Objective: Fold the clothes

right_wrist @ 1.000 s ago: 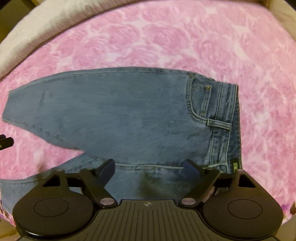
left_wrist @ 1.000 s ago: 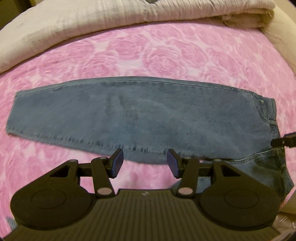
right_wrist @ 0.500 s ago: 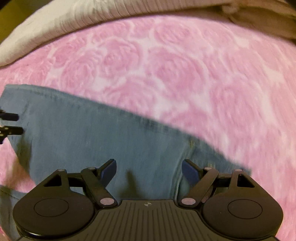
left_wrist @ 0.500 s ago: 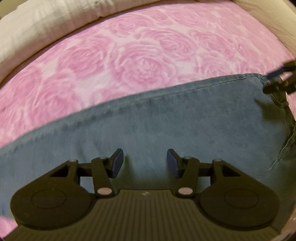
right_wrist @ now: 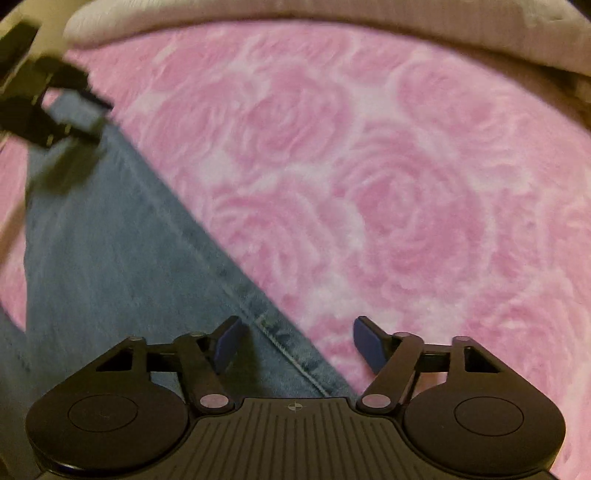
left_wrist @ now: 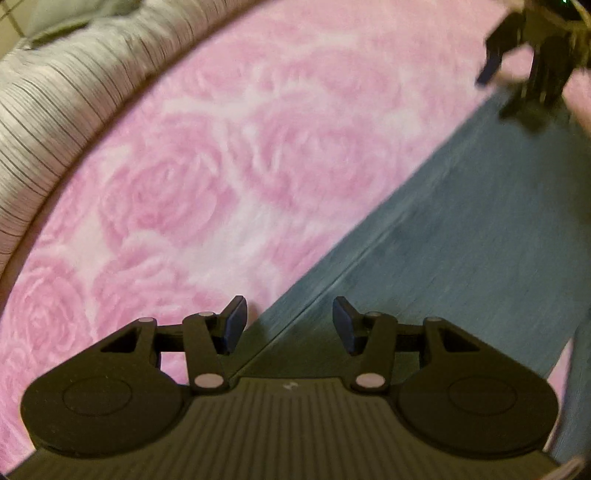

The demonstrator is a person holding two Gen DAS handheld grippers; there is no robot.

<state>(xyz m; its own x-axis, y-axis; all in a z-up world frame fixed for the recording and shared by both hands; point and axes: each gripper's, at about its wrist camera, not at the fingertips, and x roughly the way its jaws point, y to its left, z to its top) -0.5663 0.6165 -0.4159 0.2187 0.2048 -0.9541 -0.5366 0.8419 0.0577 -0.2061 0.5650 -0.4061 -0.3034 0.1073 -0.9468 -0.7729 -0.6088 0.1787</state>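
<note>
Blue jeans (left_wrist: 461,236) lie flat on a pink rose-patterned blanket (left_wrist: 207,177). My left gripper (left_wrist: 288,325) is open, low over the far long edge of the jeans, the edge running between its fingers. My right gripper (right_wrist: 299,339) is open, low over the same stitched edge of the jeans (right_wrist: 110,251). The right gripper shows blurred at the top right of the left wrist view (left_wrist: 532,62). The left gripper shows blurred at the top left of the right wrist view (right_wrist: 48,107).
A grey ribbed quilt (left_wrist: 55,110) lies along the far side of the blanket, also seen in the right wrist view (right_wrist: 369,22). Pink blanket (right_wrist: 406,184) stretches beyond the jeans' edge.
Both grippers moved forward across the jeans and down to their far edge. Both stayed open.
</note>
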